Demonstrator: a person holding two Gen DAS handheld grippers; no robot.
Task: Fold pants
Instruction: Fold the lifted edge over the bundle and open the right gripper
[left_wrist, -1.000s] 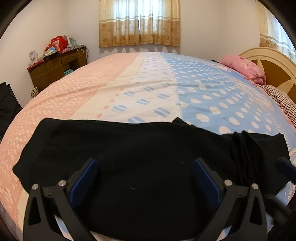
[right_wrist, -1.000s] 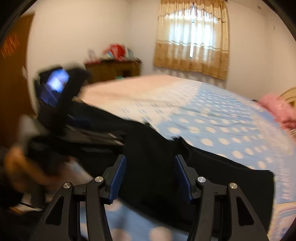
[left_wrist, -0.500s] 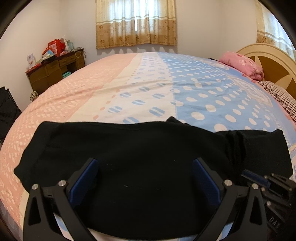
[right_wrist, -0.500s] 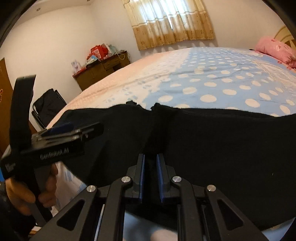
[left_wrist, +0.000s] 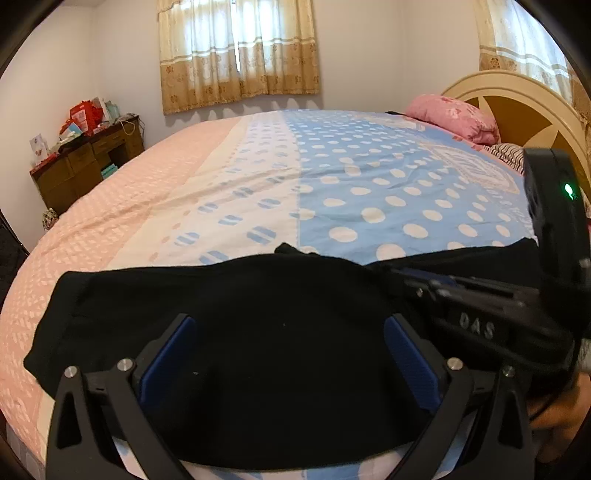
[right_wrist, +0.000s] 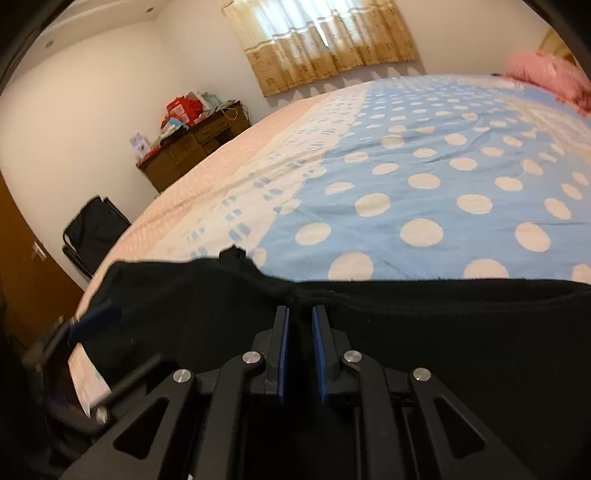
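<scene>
Black pants (left_wrist: 236, 325) lie flat across the near edge of the bed, also in the right wrist view (right_wrist: 461, 325). My left gripper (left_wrist: 288, 354) is open, its blue-padded fingers spread wide just above the pants. My right gripper (right_wrist: 299, 325) is shut on a fold of the pants near their far edge. It shows from the side at the right of the left wrist view (left_wrist: 476, 314). The left gripper shows blurred at the left of the right wrist view (right_wrist: 88, 321).
The bed (left_wrist: 332, 184) has a pink, white and blue spotted cover. A pink pillow (left_wrist: 454, 114) and cream headboard (left_wrist: 517, 99) are at the far right. A cluttered wooden dresser (left_wrist: 85, 158) stands at the left wall, with a black chair (right_wrist: 96, 229) nearby.
My right gripper has closed on the pants and moved left, lifting the fabric toward the left gripper. The left gripper has stayed open over the pants.
</scene>
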